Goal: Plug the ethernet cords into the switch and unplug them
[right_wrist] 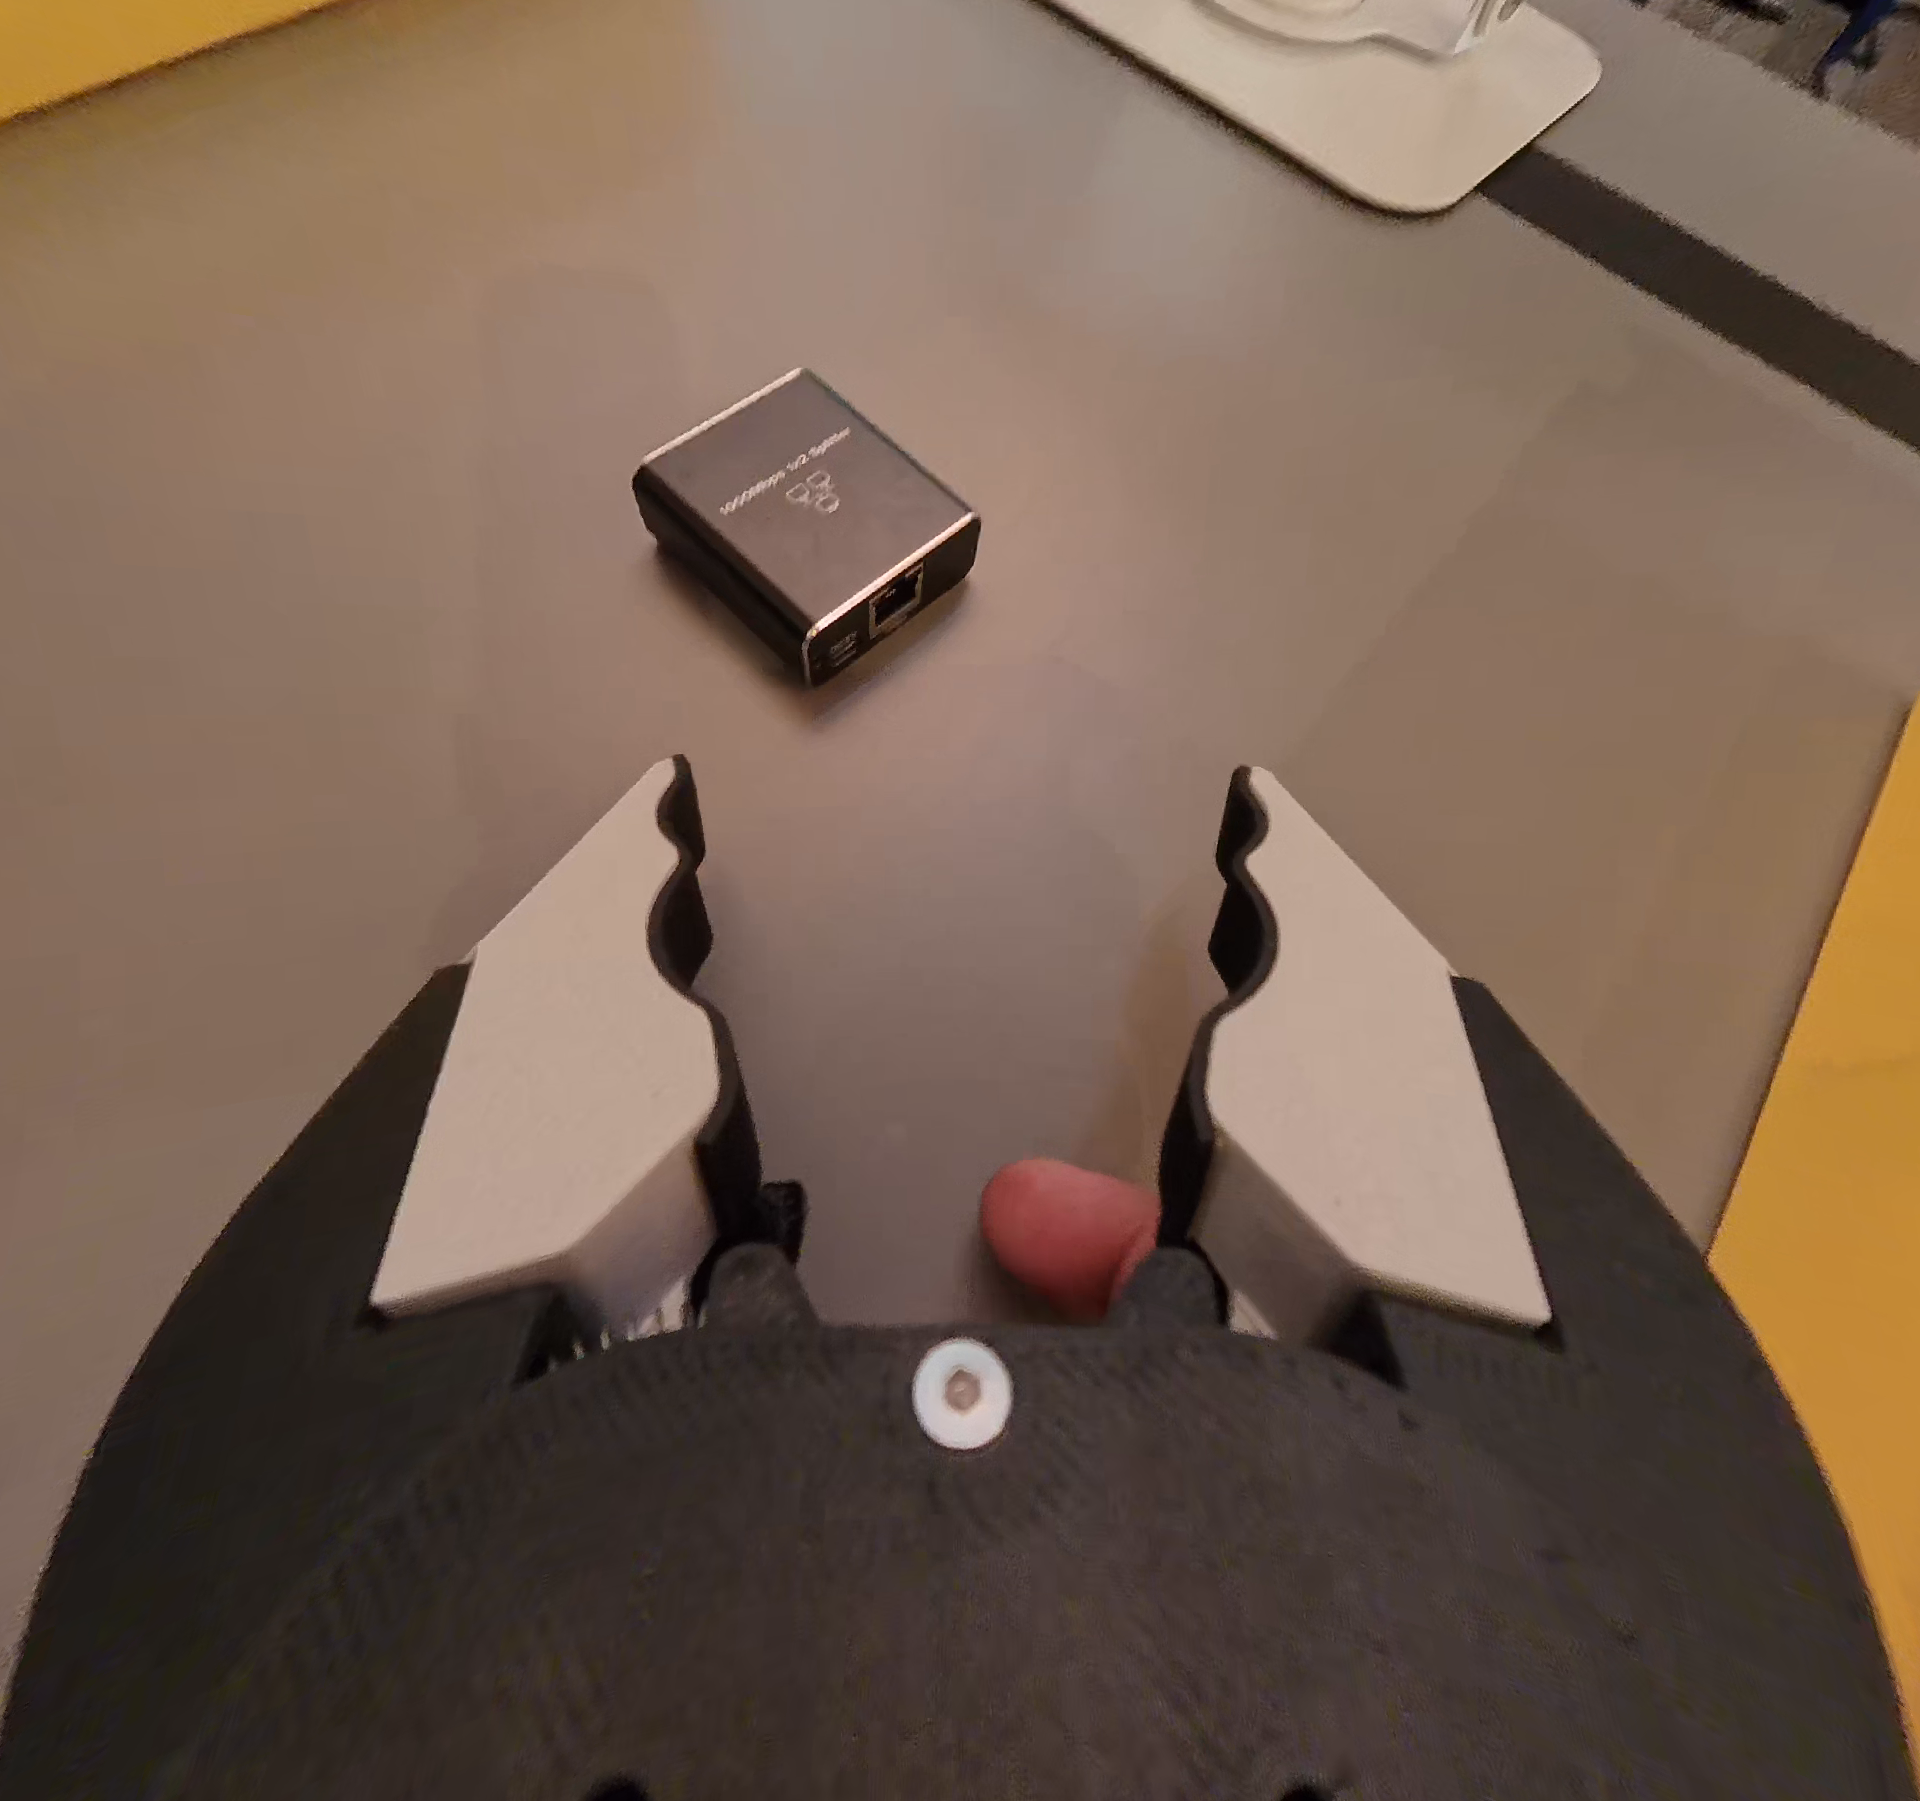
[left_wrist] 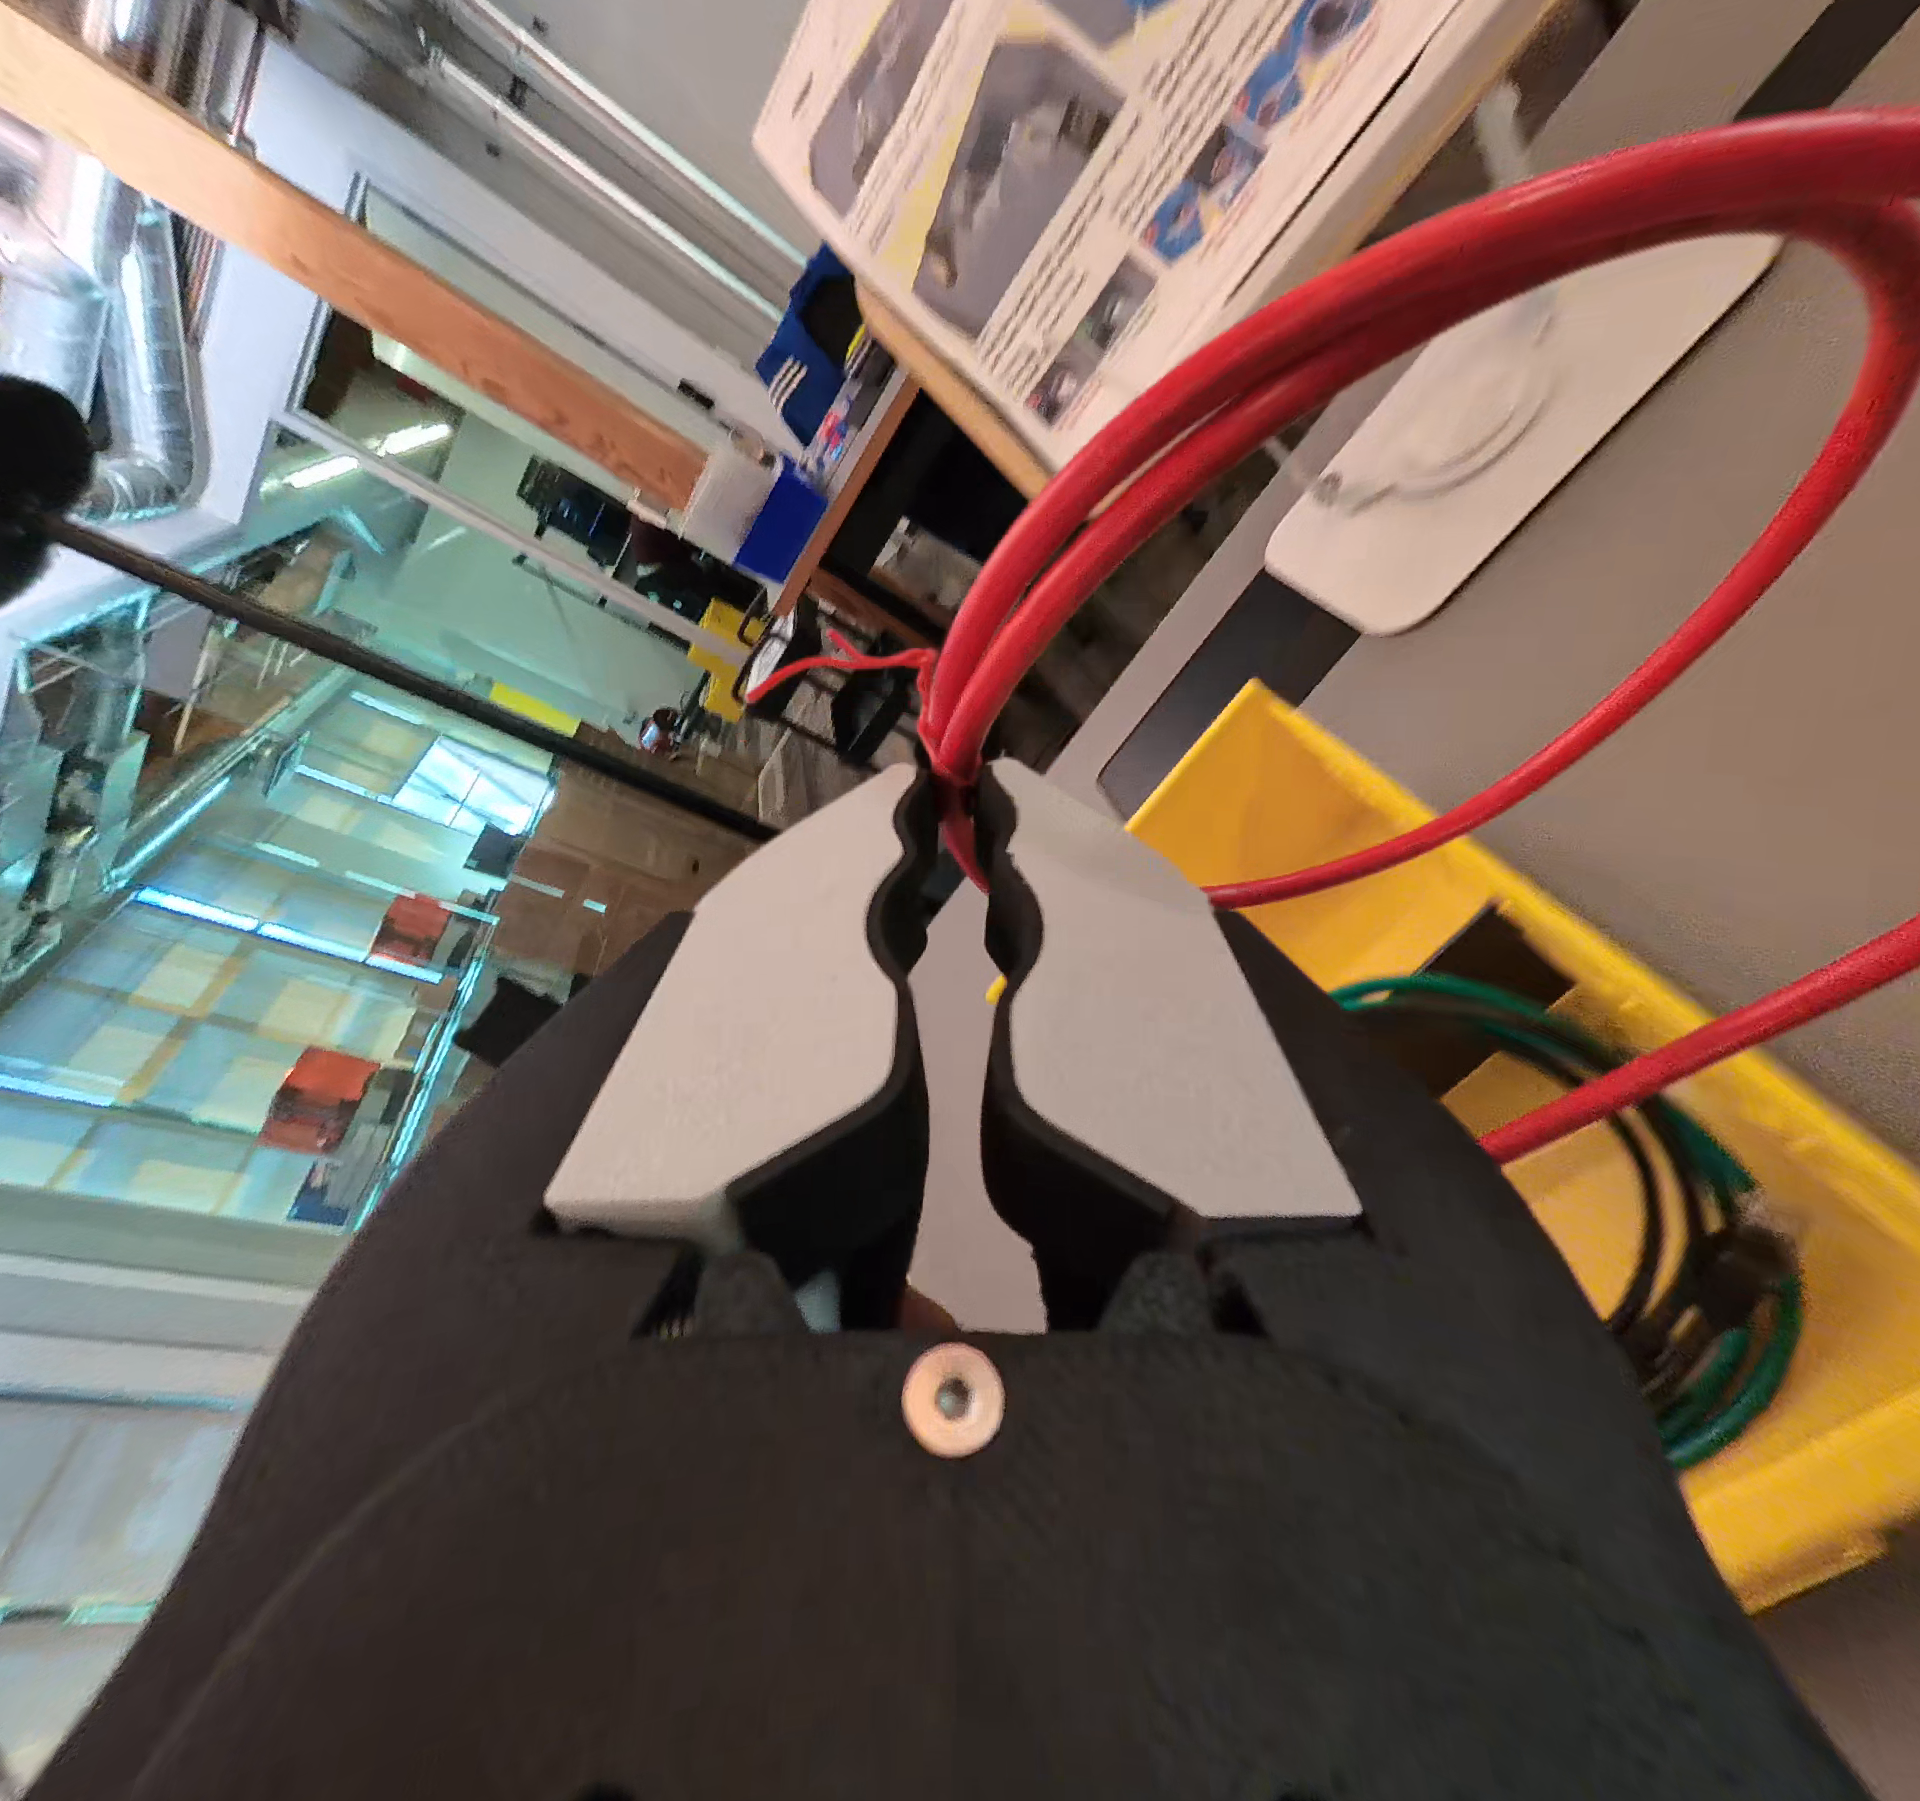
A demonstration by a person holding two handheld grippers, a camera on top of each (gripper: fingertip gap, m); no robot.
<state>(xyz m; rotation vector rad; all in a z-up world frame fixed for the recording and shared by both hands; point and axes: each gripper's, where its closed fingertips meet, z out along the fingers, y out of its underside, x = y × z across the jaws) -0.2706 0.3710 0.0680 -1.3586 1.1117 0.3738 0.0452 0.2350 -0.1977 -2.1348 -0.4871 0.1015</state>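
The left gripper point(left_wrist: 958, 795) is raised off the table and tilted, its fingertips pinching a coiled red ethernet cord point(left_wrist: 1195, 421) at the spot where a thin red tie bundles the loops. To its right, a yellow bin point(left_wrist: 1538, 1180) holds green and black cords point(left_wrist: 1704, 1232). The right gripper point(right_wrist: 956, 795) hovers with its fingers spread wide over the grey table point(right_wrist: 416, 401). The black switch point(right_wrist: 805, 525) lies flat just beyond it, one port facing near-right, bare tabletop on all sides. A white stand base point(right_wrist: 1351, 89) sits far right, near the table's edge.
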